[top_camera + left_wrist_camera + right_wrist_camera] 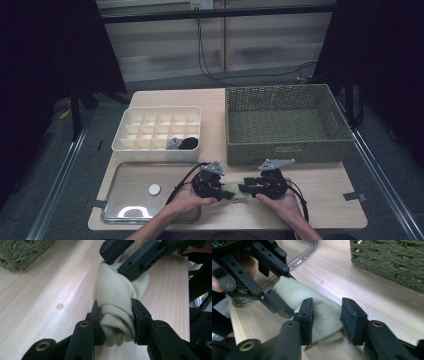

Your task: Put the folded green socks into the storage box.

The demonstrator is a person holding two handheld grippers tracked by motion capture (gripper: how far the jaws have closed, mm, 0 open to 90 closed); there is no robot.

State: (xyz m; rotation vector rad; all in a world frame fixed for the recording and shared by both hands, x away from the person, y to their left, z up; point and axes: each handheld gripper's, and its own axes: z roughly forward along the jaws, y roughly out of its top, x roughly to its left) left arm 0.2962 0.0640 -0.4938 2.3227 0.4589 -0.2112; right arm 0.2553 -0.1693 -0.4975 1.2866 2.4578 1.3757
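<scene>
left gripper: clamped on cream sock, front table edge
right gripper: jaws straddle sock's other end, gap on one side
nearby: wicker basket behind; divided box, clear lid left
path: unobstructed

The high view is dim, its corners falling to black; overhead light leaves a white glare on the clear glass lid at lower left. Both gripper views are brighter, with soft blur on the near black jaws and frame edges.
</scene>
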